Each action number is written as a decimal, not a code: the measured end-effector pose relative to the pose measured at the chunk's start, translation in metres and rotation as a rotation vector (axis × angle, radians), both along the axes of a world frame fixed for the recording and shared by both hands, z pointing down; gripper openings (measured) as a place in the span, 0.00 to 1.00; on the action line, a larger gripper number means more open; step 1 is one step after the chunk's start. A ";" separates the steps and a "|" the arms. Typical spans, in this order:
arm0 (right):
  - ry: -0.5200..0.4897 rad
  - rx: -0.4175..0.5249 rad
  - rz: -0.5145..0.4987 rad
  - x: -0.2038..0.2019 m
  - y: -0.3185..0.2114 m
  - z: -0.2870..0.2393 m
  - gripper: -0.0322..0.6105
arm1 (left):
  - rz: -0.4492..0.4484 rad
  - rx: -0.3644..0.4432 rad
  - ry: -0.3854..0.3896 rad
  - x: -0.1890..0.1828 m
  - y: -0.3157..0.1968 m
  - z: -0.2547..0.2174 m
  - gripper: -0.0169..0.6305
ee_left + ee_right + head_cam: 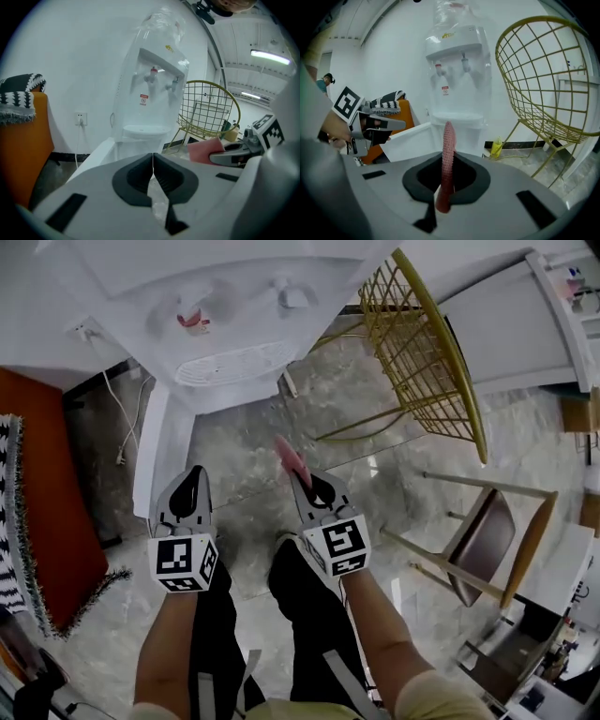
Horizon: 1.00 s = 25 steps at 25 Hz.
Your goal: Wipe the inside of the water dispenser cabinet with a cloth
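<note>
The L gripper (153,159) is held w/ its jaws shut tip to tip; nothing is gripped btwn them. The R gripper (448,164) is clamped on a pink cloth (448,140), which is pinched edge-on and stands up out of the jaws, w/ a bit hanging below them.

In the head view both grippers are held side by side above the marble floor (253,484), in front of the person's legs, the L one apart from the R one. They are pointed at the water dispenser (234,324), which is set vs. a white wall. No contact w/ it is made by the cloth or either gripper: the cloth is near the dispenser's base but short of it.

A white door panel (155,451) is seen swung out at the base of the dispenser, on the L side. The cabinet's inside can't be made out in any view. A red tap (192,322) and a pale tap beside it are seen on the dispenser front.

A gold wire chair (422,352) is placed just R of the dispenser, and a wooden chair (487,540) further R. An orange sofa (47,493) w/ a black-and-white throw (18,96) is seen on the L. A wall socket (80,118) w/ a cord plugged in is found btwn sofa and dispenser.
</note>
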State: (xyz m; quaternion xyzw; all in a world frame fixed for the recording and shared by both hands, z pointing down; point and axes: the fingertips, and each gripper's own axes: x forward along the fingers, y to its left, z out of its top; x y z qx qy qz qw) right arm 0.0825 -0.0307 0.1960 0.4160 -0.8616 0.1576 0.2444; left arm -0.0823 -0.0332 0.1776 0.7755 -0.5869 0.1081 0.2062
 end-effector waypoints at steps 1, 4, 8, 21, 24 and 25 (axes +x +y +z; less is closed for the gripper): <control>0.007 0.011 -0.014 0.001 -0.005 0.010 0.09 | 0.009 0.008 -0.004 0.002 -0.005 0.009 0.05; 0.025 0.047 -0.050 0.001 -0.022 0.039 0.09 | 0.054 0.035 -0.025 0.011 -0.021 0.037 0.05; 0.023 0.066 -0.079 0.002 -0.035 0.074 0.09 | 0.111 0.061 -0.046 0.023 -0.037 0.068 0.05; 0.066 0.153 -0.121 -0.005 -0.093 0.185 0.09 | 0.128 0.128 -0.071 0.019 -0.098 0.172 0.05; 0.083 0.211 -0.132 -0.008 -0.116 0.204 0.09 | 0.136 0.169 -0.083 0.017 -0.113 0.189 0.05; 0.085 0.231 -0.138 -0.010 -0.125 0.210 0.09 | 0.143 0.187 -0.087 0.016 -0.119 0.194 0.05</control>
